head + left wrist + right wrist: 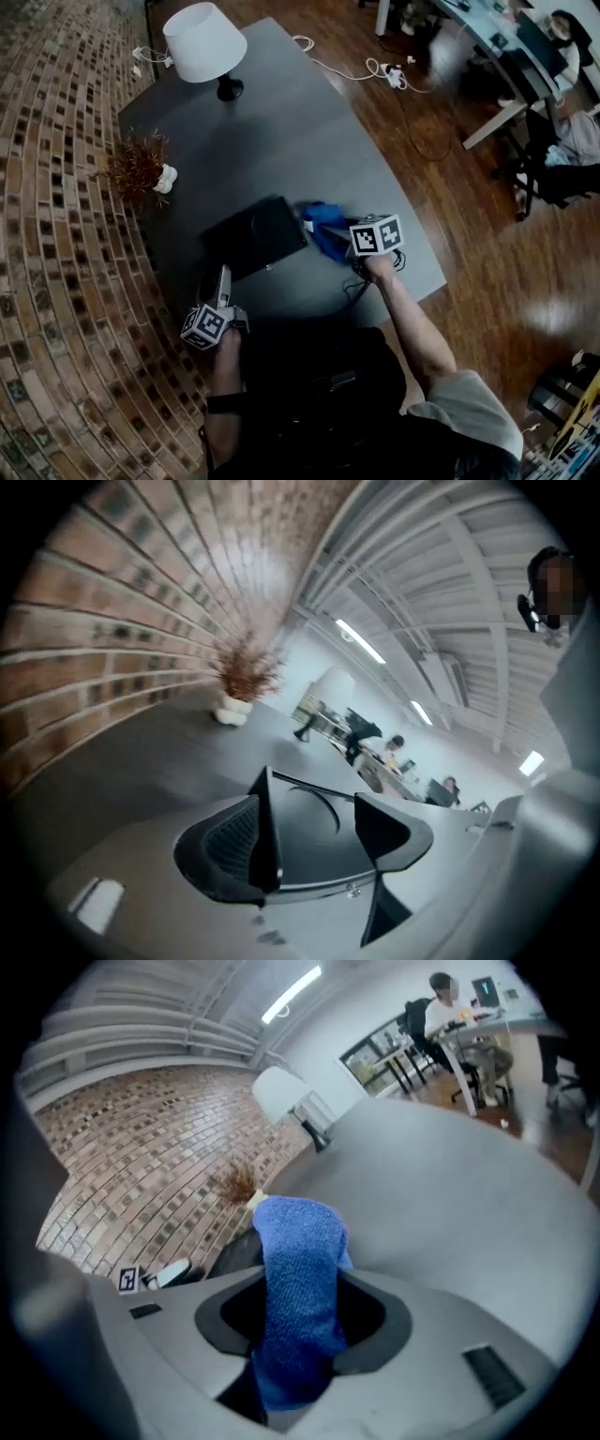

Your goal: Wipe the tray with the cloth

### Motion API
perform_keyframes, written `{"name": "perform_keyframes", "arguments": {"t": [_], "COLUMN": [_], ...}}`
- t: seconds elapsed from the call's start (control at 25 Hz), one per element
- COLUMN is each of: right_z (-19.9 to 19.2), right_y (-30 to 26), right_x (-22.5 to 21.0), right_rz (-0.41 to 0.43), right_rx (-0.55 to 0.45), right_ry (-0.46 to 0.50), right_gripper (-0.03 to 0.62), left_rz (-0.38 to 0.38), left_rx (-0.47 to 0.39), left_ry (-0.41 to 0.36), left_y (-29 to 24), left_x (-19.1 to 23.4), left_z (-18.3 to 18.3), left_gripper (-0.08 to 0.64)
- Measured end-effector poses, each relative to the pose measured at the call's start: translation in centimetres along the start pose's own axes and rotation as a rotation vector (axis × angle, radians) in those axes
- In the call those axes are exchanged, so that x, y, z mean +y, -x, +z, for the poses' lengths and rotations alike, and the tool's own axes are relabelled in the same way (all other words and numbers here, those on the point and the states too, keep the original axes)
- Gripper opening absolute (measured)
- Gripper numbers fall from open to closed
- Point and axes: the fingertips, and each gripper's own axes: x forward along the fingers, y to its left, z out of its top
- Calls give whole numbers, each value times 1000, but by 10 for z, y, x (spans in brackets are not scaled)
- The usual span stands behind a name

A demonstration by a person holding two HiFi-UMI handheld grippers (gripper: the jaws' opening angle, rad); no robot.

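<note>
Right gripper [336, 232], forearm outstretched, clamped on nubby blue terry cloth [322, 223] beside flat black rectangular tray [253, 234] near grey table's [309, 141] near edge; left gripper [223, 275] tilted down at tray's near corner, jaws apart.

No lettering, label, brand or number is legible on anything in view.
</note>
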Motion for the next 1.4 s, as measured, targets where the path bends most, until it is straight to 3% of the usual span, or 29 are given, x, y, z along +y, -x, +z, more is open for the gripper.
{"name": "perform_keyframes", "arguments": {"t": [0.12,0.2,0.32,0.44,0.64,0.8,0.84,1.0,1.08,1.16,1.28,1.4], "right_z": [79,114,115,86,40,-42,-63,-109,-102,-69,11,66], "right_y": [-31,-74,-140,-160,-119,-77,-69,-44,-37,-35,-50,-88], "right_x": [8,21,32,27,33,63,73,84,75,65,57,50], "right_rz": [-4,15,10,35,147,219,235,230,213,190,176,187], "right_rx": [-92,-51,168,385,471,432,405,219,132,36,-124,-182], "right_ry": [138,255,425,481,364,223,178,-33,-104,-122,-108,-158], "right_gripper": [175,175,175,164,160,160,160,161,163,164,164,166], "left_rz": [42,21,14,29,15,-33,-62,-172,-214,-242,-212,-169], "left_rx": [-70,-107,-210,-243,-289,-252,-227,-32,22,70,140,186], "left_ry": [248,380,509,599,528,567,543,241,202,137,-1,-5], "left_y": [25,24,21,19,-6,-45,-58,-108,-107,-83,-25,18], "left_x": [6,4,13,21,56,69,61,2,-13,-26,-41,-45], "left_z": [-22,-35,-32,-31,-1,26,32,37,34,26,-3,-47], "left_gripper": [304,307,313,293,293,296,313,304,305,304,304,304]}}
